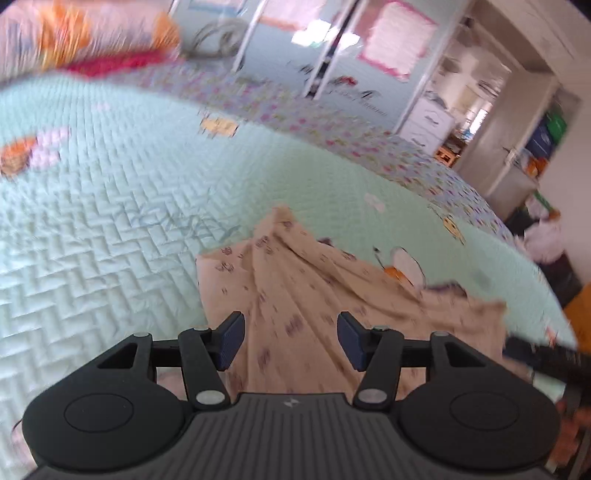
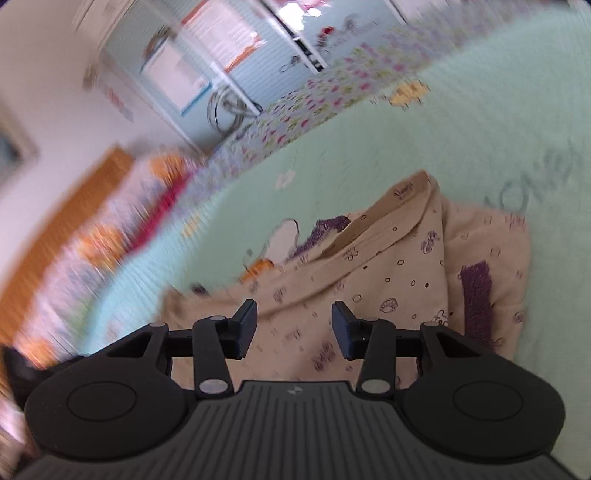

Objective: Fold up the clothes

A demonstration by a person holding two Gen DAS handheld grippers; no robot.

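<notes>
A: While both views smear with motion, biggest risk first: the garment (image 2: 388,273) lies only part-folded, a loose flap standing up along its middle. A hasty re-grip could drag the whole piece across the bed (image 1: 92,229) and undo the fold.

B: Cause?

A: Soft cloth on slick quilting, probably slides easily. Smaller risk: pinching one layer only, so the fold skews.

B: Tools?

A: Left gripper (image 1: 291,338) jaws parted, nothing between the pads, cloth beneath. Right gripper (image 2: 294,328) the same, somewhat narrower gap.

B: Garment's place?

A: Beige, purple print, lying toward the bed's near edge, just ahead of both grippers.

B: Surroundings?

A: Mint quilted bedspread, flowered border at the far edge, a bright pillow (image 1: 85,33) in the far corner. Pale blue wardrobe (image 1: 280,51) beyond; open doorway (image 1: 476,107) to its right.
</notes>
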